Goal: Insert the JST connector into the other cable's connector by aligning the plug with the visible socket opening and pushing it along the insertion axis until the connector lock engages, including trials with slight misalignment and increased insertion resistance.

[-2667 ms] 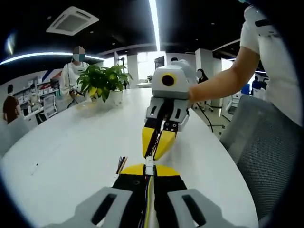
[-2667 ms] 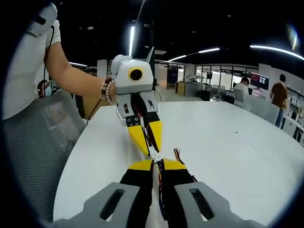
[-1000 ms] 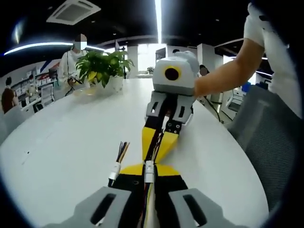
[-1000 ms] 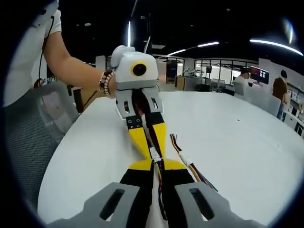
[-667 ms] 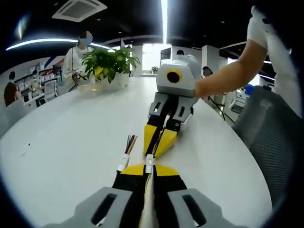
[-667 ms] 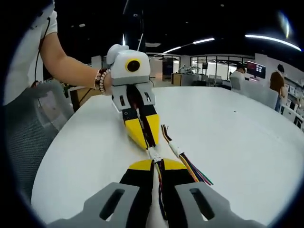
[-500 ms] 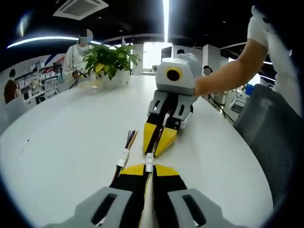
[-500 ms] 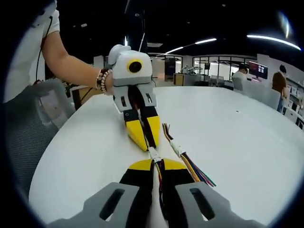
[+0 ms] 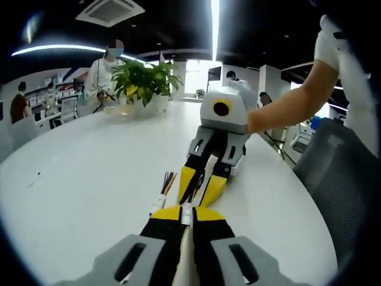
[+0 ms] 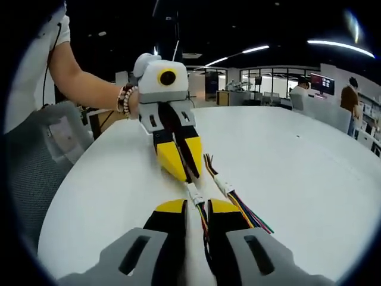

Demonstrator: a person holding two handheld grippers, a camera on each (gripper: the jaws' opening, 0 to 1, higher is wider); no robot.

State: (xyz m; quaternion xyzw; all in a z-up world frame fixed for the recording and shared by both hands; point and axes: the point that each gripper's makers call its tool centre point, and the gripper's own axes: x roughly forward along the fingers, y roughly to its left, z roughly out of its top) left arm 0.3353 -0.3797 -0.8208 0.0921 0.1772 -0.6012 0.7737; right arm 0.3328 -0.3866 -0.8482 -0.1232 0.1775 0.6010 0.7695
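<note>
In the right gripper view, the right gripper (image 10: 195, 210) is standing with its jaws slightly spread, a gap showing between the yellow tips, and the coloured wires are running down through that gap without looking firmly pinched. Just ahead of its tips the white JST connector (image 10: 194, 194) is sitting, reaching up into the tips of the left gripper (image 10: 178, 159), whose jaws are pressed together on the cable. In the left gripper view, the left gripper (image 9: 187, 215) is pinching its cable, with the white connector (image 9: 186, 213) right at its tips and the right gripper's yellow tips (image 9: 201, 186) meeting it from ahead. Whether the lock has engaged I cannot tell; judging the joint, the person should be keeping both cables on one straight axis and pushing squarely, not wedging sideways. Beside the grippers a second cable pair (image 10: 227, 192) is lying on the white tabletop (image 10: 297, 173), with its own white connector. Counting: two grippers, one held connector joint, one spare connector, one potted plant (image 9: 144, 83) far ahead of the left gripper.
</note>
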